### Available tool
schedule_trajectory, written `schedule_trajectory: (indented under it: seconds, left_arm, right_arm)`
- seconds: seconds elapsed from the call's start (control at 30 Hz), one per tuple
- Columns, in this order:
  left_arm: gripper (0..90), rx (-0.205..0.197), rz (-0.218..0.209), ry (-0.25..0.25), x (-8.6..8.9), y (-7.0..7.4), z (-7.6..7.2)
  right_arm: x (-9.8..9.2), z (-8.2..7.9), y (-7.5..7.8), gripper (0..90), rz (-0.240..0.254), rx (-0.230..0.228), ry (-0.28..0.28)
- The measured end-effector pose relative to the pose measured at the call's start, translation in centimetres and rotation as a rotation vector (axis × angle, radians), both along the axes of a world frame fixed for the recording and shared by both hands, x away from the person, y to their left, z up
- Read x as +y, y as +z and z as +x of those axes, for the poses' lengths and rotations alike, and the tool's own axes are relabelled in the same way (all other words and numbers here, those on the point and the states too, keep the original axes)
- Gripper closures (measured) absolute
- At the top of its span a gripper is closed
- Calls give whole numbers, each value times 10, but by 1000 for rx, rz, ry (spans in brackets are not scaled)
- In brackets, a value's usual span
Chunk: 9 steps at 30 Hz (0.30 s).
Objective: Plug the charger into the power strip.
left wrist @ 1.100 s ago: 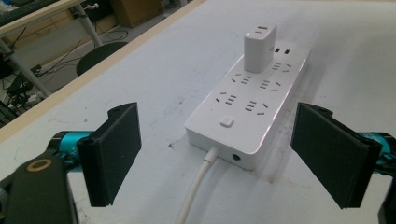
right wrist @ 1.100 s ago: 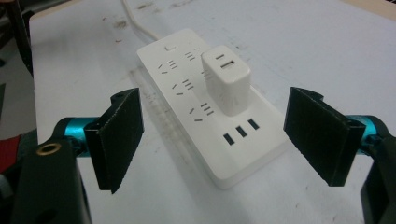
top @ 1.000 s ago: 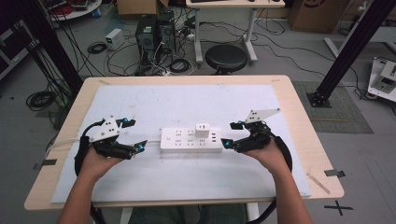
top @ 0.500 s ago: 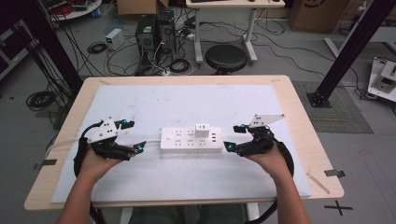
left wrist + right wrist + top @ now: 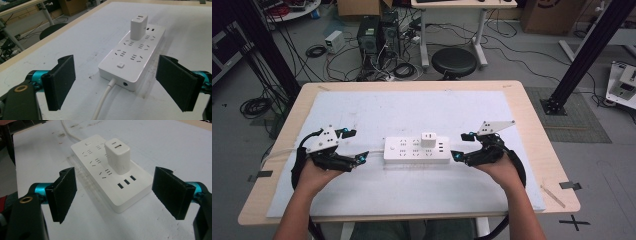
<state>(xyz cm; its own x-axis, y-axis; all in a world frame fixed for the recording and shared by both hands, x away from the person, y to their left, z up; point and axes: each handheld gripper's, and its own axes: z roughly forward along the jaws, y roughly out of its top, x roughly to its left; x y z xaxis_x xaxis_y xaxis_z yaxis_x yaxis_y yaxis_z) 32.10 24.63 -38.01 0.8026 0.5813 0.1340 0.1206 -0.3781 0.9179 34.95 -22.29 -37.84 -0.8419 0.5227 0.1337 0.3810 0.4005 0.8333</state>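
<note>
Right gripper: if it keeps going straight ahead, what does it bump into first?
Most likely the white power strip, at its end with the three small ports. The right gripper is open and points straight at it, though the gap is hard to judge.

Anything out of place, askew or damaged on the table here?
Nothing stands out. The power strip lies flat and square on the mat, the charger stands upright in it, and both grippers, left and right, hover open beside its ends.
</note>
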Motion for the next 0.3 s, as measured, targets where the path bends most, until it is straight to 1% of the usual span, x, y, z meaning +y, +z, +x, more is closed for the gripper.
schedule_trajectory:
  seconds: [0.17, 0.2, 0.3]
  left_arm:
    - [161, 2, -1, 2, 0, -1, 1]
    - [161, 2, 6, 2, 0, -1, 1]
    - [161, 0, 5, 5, 1, -1, 2]
  right_arm:
    - [0, 0, 0, 205, 1, 1, 1]
    - [0, -1, 1, 204, 0, -1, -1]
    - [-1, -2, 1, 204, 5, -12, -3]
